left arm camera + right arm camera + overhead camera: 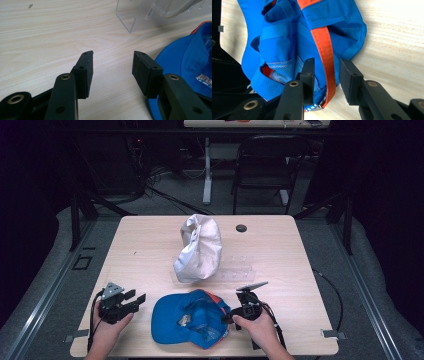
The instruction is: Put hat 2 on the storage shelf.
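Step in hand: I am taking hold of the blue cap, which lies upside down on the table between my two hands, near the front edge.
Right gripper: my jaws stand a little apart around the back part of the cap, with the orange strap and blue cloth between my fingers. They are not yet pressed together; I judge the pinch is only beginning.
Left gripper: my jaws are spread wide and hold nothing. The bare table is between them, and the brim of the cap lies just beside my right finger.
Next move: I think the right jaws must close firmly on the strap and cloth. The left gripper must then slide sideways to the brim, so that I lift the cap with both.
Other things: a white cap sits on a clear acrylic stand, farther from me than my fingers. A small dark round thing lies beyond it on the table.
In the way: nothing stands between my fingers and the blue cap. The soft cloth may slip or fold, and the stand is near if I lift forward.
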The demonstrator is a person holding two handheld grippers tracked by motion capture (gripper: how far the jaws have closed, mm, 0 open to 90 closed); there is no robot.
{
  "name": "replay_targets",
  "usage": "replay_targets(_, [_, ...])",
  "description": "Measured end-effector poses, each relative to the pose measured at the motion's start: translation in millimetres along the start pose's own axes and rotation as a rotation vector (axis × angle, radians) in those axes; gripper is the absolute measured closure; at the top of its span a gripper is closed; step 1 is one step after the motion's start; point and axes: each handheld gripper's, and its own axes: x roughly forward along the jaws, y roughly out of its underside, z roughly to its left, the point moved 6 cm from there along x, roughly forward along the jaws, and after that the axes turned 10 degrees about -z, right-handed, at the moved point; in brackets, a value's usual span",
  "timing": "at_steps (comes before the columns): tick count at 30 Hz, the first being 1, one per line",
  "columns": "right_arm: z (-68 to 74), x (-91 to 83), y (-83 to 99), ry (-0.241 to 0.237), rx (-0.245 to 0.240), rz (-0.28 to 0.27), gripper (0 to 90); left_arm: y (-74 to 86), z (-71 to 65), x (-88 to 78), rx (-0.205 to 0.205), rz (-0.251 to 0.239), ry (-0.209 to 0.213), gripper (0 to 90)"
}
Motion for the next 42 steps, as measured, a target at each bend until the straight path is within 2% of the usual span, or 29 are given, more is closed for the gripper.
replay_targets(4, [2.7,0.4,-0.1,-0.033,0.008,0.005,66.1,0.0,0.4,-0.1,-0.002,0.001,-0.002,51.8])
replay_targets(7, [11.0,-5.3,-1.7,-0.066,-0.002,0.003,66.1,0.1,0.6,0.1,-0.002,0.001,-0.003,51.8])
replay_targets(11, [25.5,-13.8,-7.9,-0.122,-0.002,-0.041,66.9,0.1,0.4,-0.7,0.003,0.013,0.001,51.8])
replay_targets(12, [26.8,-15.8,-8.4,-0.138,-0.009,-0.031,68.0,0.1,0.3,-0.6,0.003,0.01,0.0,51.7])
replay_targets(14, [27.5,-17.8,-8.9,-0.128,-0.016,-0.022,69.3,0.0,0.5,-0.1,0.0,0.0,-0.004,51.7])
replay_targets(17, [31.1,-19.2,-10.1,-0.139,-0.007,-0.022,72.3,0.0,1.4,-0.1,-0.001,0.003,-0.002,51.7])
replay_targets(18, [30.8,-20.1,-10.5,-0.114,-0.009,-0.016,73.0,0.1,1.5,0.0,-0.001,0.002,-0.003,51.7])
replay_targets(19, [32.3,-19.0,-10.7,-0.142,-0.001,-0.021,74.1,0.1,1.5,0.0,-0.001,0.002,-0.003,51.7])
replay_targets(24, [32.2,-19.5,-11.8,-0.132,-0.004,-0.011,77.2,0.1,1.4,0.1,0.0,0.002,-0.002,51.8])
replay_targets(30, [29.7,-21.7,-14.4,-0.114,0.004,-0.028,77.5,0.0,1.5,-0.2,0.0,0.002,-0.003,51.8])
replay_targets(31, [29.8,-23.0,-15.1,-0.098,0.024,-0.045,77.6,0.0,1.5,-0.2,0.0,0.002,-0.003,51.8])
replay_targets(36, [25.9,-28.0,-16.7,-0.099,0.012,-0.04,77.6,0.1,1.5,0.0,0.001,0.002,-0.003,51.8])
replay_targets(37, [26.8,-27.9,-17.4,-0.079,0.039,-0.068,77.7,0.1,1.4,0.1,0.001,0.002,-0.003,51.8])
replay_targets(38, [24.6,-31.0,-17.6,-0.096,0.011,-0.041,77.7,0.2,1.3,0.3,0.0,0.002,-0.003,51.8])
replay_targets(41, [22.7,-35.8,-18.7,-0.088,0.002,-0.035,77.7,0.6,0.9,1.1,0.002,0.003,-0.005,51.8])
replay_targets(42, [22.0,-37.7,-19.2,-0.067,0.003,-0.037,77.7,0.7,0.8,0.9,0.003,0.008,-0.004,51.8])
